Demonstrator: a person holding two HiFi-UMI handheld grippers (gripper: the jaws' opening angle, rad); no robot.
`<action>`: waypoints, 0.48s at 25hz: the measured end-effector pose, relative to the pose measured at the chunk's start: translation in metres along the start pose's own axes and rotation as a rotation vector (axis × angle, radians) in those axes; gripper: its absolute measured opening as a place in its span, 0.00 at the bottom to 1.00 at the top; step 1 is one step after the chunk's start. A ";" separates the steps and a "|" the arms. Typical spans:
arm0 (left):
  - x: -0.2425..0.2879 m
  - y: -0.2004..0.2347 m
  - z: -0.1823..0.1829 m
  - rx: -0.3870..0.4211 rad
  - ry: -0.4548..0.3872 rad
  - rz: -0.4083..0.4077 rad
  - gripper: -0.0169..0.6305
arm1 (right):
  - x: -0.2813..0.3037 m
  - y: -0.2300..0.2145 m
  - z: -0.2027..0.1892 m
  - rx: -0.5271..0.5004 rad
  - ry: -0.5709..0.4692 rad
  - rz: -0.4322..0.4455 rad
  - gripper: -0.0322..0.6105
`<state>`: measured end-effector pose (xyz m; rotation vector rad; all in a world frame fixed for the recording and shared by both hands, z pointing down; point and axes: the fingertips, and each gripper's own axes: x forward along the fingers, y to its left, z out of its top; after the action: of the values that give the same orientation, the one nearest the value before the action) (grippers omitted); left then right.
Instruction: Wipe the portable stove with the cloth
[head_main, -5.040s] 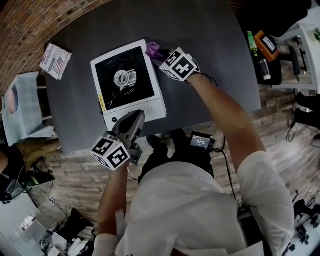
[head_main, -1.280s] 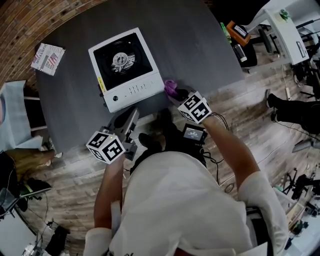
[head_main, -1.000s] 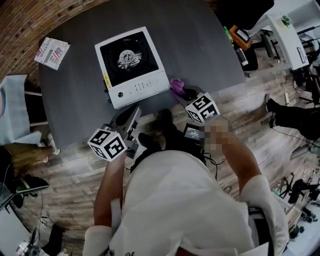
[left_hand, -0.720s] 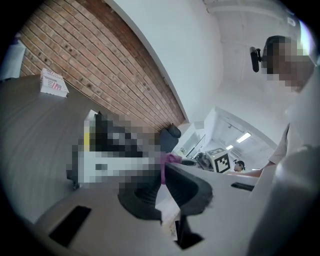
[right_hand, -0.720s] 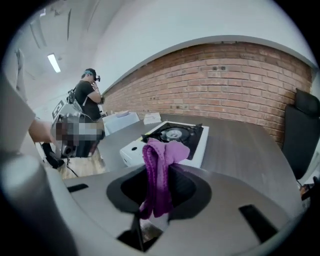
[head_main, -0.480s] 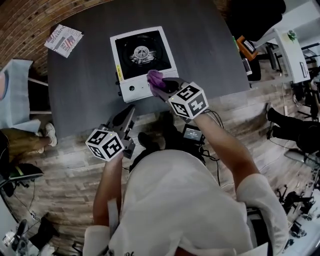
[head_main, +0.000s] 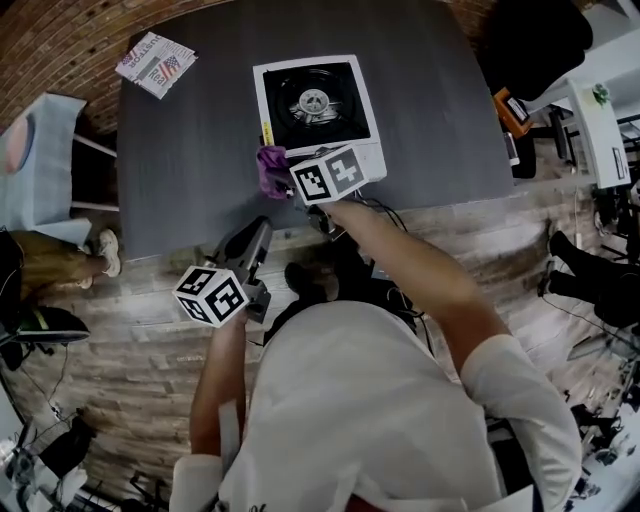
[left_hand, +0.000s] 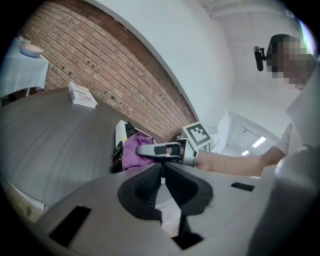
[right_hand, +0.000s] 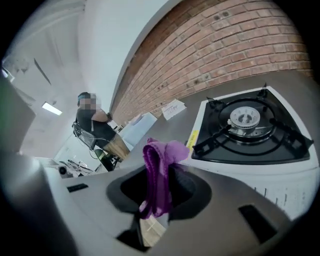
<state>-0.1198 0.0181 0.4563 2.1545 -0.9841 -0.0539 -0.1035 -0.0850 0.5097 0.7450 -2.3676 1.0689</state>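
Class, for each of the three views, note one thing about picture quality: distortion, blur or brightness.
Head view: the wide lens bows the edges of the table. Left gripper view: dark corners ring the picture and the courses of the brick wall curve. Right gripper view: the stove is sharp, while the purple cloth held in the right gripper, close to the lens, looks slightly soft.

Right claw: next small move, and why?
Probably draw the right claw along the portable stove's left side wall, toward its far end. The claw is shut on the purple cloth, which sits at the stove's near-left corner by the yellow label, so that wall is the surface within reach. The left claw is shut, empty, and apart from the stove.
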 end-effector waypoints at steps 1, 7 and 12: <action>-0.002 0.001 0.000 0.000 -0.003 0.002 0.07 | 0.001 -0.007 -0.003 0.001 0.017 -0.028 0.21; -0.003 0.006 0.004 -0.001 -0.011 0.000 0.07 | -0.013 -0.037 -0.014 -0.001 0.064 -0.128 0.21; 0.011 0.003 0.007 0.001 0.002 -0.024 0.07 | -0.028 -0.054 -0.016 -0.032 0.085 -0.180 0.21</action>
<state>-0.1167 0.0054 0.4565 2.1671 -0.9577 -0.0620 -0.0457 -0.0945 0.5326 0.8660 -2.1946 0.9655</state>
